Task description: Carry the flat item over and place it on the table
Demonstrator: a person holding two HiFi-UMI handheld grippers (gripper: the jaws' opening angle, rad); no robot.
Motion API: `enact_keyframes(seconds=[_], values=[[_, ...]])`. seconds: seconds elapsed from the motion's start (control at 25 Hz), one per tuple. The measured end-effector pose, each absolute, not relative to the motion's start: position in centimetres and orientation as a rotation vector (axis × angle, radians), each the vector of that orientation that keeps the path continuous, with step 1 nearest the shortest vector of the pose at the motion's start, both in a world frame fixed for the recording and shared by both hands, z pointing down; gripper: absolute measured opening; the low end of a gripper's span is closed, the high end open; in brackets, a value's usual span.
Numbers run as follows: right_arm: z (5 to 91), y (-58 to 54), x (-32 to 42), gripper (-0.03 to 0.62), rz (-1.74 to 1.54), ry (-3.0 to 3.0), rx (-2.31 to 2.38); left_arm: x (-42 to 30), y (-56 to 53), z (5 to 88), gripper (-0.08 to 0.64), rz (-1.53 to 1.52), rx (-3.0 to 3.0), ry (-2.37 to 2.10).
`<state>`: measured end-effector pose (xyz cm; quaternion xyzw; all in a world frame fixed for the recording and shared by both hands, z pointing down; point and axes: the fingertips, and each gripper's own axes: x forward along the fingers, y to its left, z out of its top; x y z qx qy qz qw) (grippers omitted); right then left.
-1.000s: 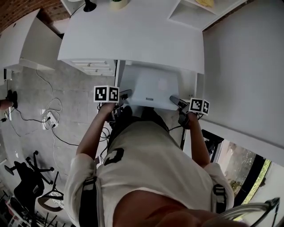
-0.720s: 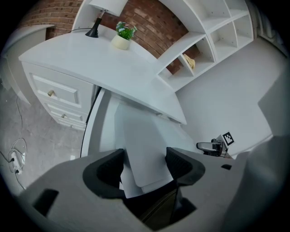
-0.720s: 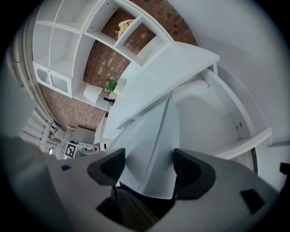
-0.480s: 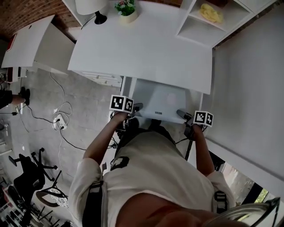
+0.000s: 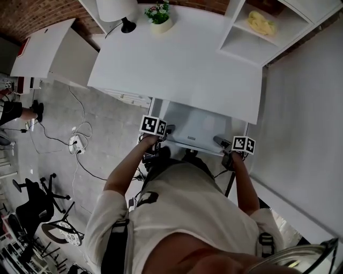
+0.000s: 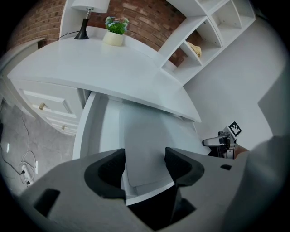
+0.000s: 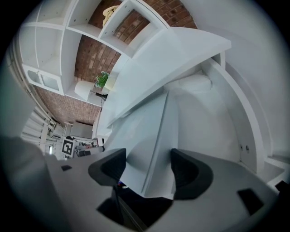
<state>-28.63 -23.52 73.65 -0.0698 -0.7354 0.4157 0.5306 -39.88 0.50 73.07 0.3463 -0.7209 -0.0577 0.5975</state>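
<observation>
A flat light-grey slab, the flat item [image 5: 199, 127], hangs level in front of me between both grippers, just short of the white table's [image 5: 177, 59] near edge, which hides its far end. My left gripper [image 5: 166, 131] holds its left edge, with the jaws closing a little on it. My right gripper [image 5: 220, 142] is shut on its right edge. In the left gripper view the flat item [image 6: 144, 140] fills the gap between that gripper's [image 6: 145, 165] pads. The right gripper view shows the flat item [image 7: 152, 131] wedged in that gripper [image 7: 148, 170].
A lamp [image 5: 115, 10] and a potted plant [image 5: 159, 16] stand at the table's far edge. A white shelf unit [image 5: 241, 45] with a yellow thing [image 5: 261, 22] sits at its right. Drawers [image 5: 128, 97] are below left. Cables and a power strip [image 5: 75, 143] lie on the floor.
The table has slid down in the head view, and its lamp and plant have come fully into sight. Both grippers keep their hold on the flat item.
</observation>
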Motion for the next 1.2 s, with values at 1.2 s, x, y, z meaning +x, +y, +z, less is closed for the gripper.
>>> enact_keyframes(seconds=[1.2], values=[[81.7, -25.6, -29.6, 0.27, 0.837, -1.617, -0.036, -39.7, 0.1, 81.5, 0.269, 0.034, 0.677, -1.574]])
